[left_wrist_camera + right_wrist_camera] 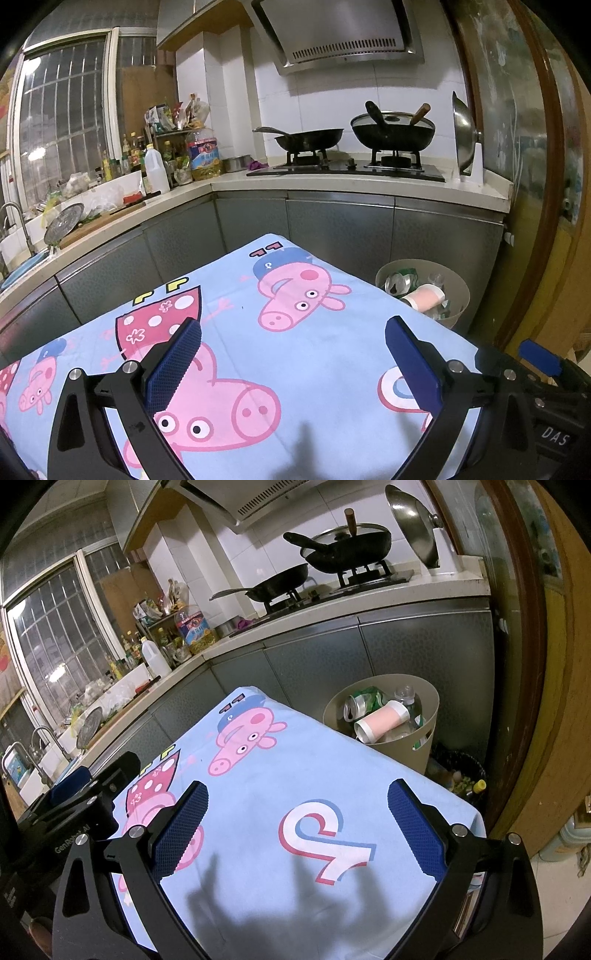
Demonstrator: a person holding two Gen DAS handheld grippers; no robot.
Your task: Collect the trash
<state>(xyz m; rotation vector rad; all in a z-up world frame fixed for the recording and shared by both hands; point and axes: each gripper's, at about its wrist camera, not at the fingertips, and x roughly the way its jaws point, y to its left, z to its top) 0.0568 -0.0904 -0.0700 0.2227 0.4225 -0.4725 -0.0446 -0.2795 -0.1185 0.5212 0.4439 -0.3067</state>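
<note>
A beige trash bin [430,705] stands on the floor past the table's far right corner; it also shows in the left wrist view [460,291]. Inside lie a pink and white cup [382,722], a crushed green can [360,701] and a clear plastic bottle [406,696]. My left gripper [293,330] is open and empty above the cartoon-pig tablecloth [295,332]. My right gripper [297,794] is open and empty above the same cloth [295,775]. The left gripper's body [77,797] shows at the left of the right wrist view.
Grey kitchen cabinets [332,229] run behind the table. A stove with two black pans [347,136] sits on the counter. Bottles [159,166] crowd the corner by the window. A dark bag with scraps [458,775] lies beside the bin. A wooden door frame [524,664] is on the right.
</note>
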